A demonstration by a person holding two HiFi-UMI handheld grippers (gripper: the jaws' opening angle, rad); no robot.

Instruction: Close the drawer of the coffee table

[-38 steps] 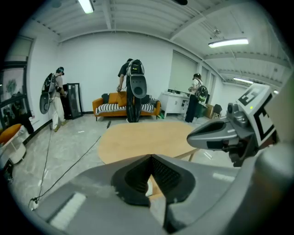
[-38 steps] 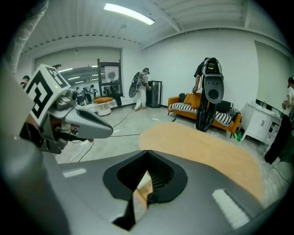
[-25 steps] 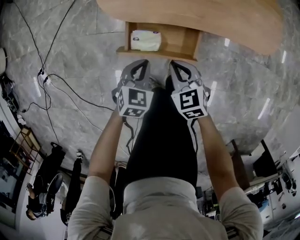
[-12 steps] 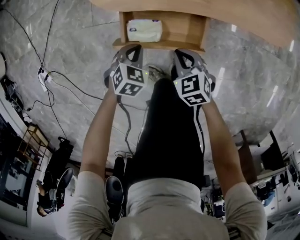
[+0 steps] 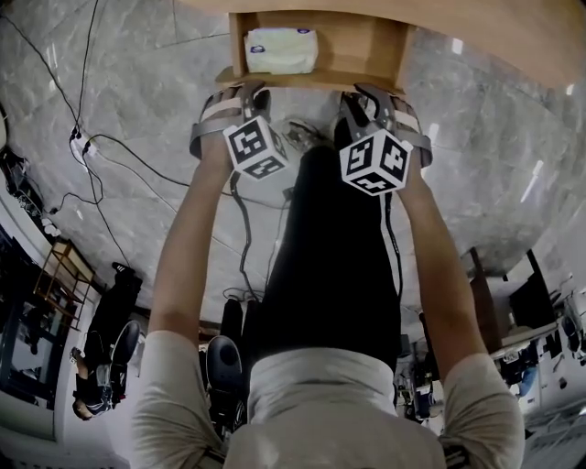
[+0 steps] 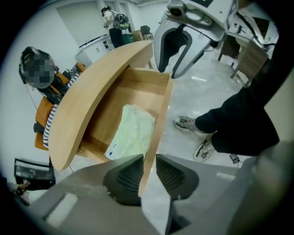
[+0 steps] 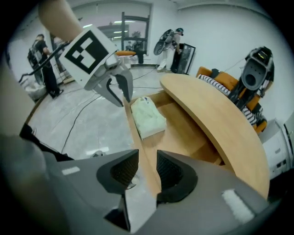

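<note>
- Both tongs first, in the head view: my left tongs (image 5: pixel 233 89) and right tongs (image 5: pixel 374 92) point down at the front board (image 5: pixel 316 80) of the open drawer (image 5: pixel 357 50). The drawer juts out from under the rounded wooden coffee table top (image 5: pixel 476 27). A pale, soft packet (image 5: pixel 280 49) lies in the drawer's left end. Grey marbled floor (image 5: pixel 137 92) shines around it.
- Left gripper view: the jaws have just been opening and stand apart, with the ribbed dark pads astride the thin board's edge. The crinkled packet lies flat on the drawer bottom beyond.
- Right gripper view: these jaws have also just been opening and stand apart, with the board between the pads, unclamped. The drawer is plain light wood inside.
</note>
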